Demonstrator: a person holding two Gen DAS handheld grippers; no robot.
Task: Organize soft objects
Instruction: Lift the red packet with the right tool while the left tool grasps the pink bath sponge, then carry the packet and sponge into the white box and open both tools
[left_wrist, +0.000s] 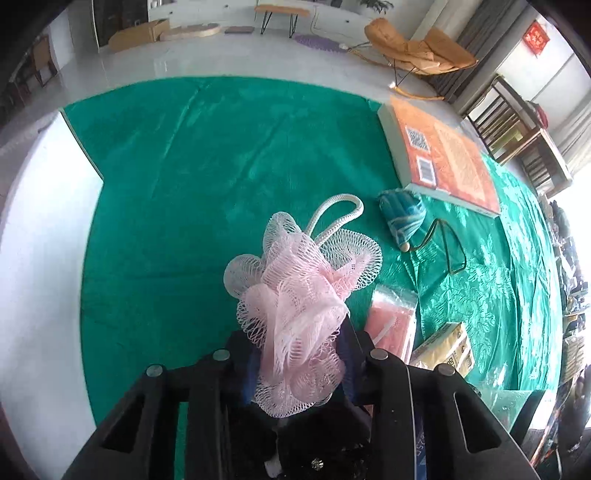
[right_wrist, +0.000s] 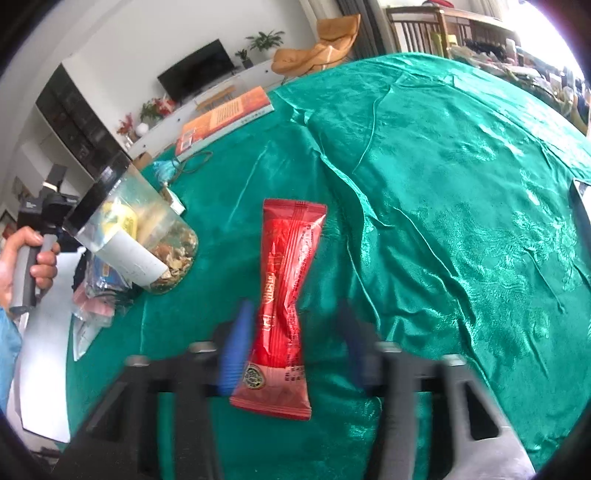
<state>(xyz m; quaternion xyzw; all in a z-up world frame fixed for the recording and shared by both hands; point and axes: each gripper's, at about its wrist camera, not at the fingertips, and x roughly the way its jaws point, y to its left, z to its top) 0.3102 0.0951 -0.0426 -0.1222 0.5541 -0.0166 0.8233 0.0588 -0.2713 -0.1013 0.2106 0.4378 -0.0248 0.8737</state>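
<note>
My left gripper (left_wrist: 301, 354) is clamped on a pink mesh bath sponge (left_wrist: 295, 306), its white cord loop (left_wrist: 334, 214) lying on the green cloth (left_wrist: 207, 155) beyond. To the right sit a tissue pack (left_wrist: 445, 349), a blue pouch (left_wrist: 402, 218) and, farther off, an orange book (left_wrist: 447, 158). My right gripper (right_wrist: 291, 343) is blurred, its blue pads standing either side of a red packet (right_wrist: 284, 280); I cannot tell if they pinch it. Left of it stands a clear jar (right_wrist: 136, 229).
</note>
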